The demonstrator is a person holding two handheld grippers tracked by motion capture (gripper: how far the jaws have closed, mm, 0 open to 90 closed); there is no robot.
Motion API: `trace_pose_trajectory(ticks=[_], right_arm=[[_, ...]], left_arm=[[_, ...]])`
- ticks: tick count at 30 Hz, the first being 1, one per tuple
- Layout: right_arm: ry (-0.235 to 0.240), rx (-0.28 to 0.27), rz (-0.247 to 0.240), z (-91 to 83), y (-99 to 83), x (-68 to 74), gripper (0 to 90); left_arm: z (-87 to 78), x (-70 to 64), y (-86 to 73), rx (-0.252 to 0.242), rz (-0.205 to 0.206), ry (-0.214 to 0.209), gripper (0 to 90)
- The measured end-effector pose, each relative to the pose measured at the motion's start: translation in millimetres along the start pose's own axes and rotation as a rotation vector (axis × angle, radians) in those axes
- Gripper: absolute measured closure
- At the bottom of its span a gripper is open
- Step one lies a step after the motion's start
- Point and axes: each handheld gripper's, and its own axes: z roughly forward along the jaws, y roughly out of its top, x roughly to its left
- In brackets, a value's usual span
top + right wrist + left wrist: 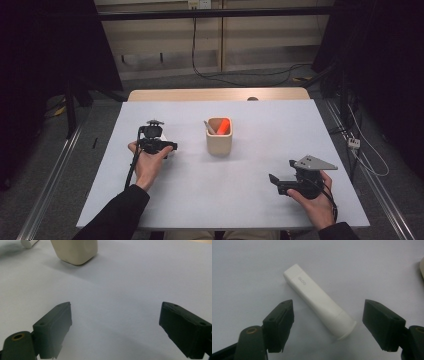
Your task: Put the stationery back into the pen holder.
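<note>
In the high view the left gripper [156,142] and hand [146,162] cover nearly all of the white tube [318,298]. The cup [74,250] is cut off by the top edge of the right gripper view. The cup's contents are too small to identify in the high view.

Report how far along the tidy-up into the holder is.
Done: an orange marker and another pen stand in the beige holder. In hand: the left tool is open around the white tube lying on the table. Left: grip and lift it. The right tool waits open.
</note>
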Motion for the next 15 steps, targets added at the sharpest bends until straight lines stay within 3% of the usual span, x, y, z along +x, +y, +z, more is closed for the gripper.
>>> trace_pose_trajectory(ticks=[7,15], right_arm=[[0.009,0.007,-0.008,1.3,-0.1,1.0,11.0],[0.014,0.012,-0.011,2.1,-0.1,1.0,11.1]], left_arm=[[6.7,1.8,-0.1,0.022,-0.017,0.001,28.2],[9.5,-0.5,-0.2,0.042,-0.016,-0.017,38.2]])
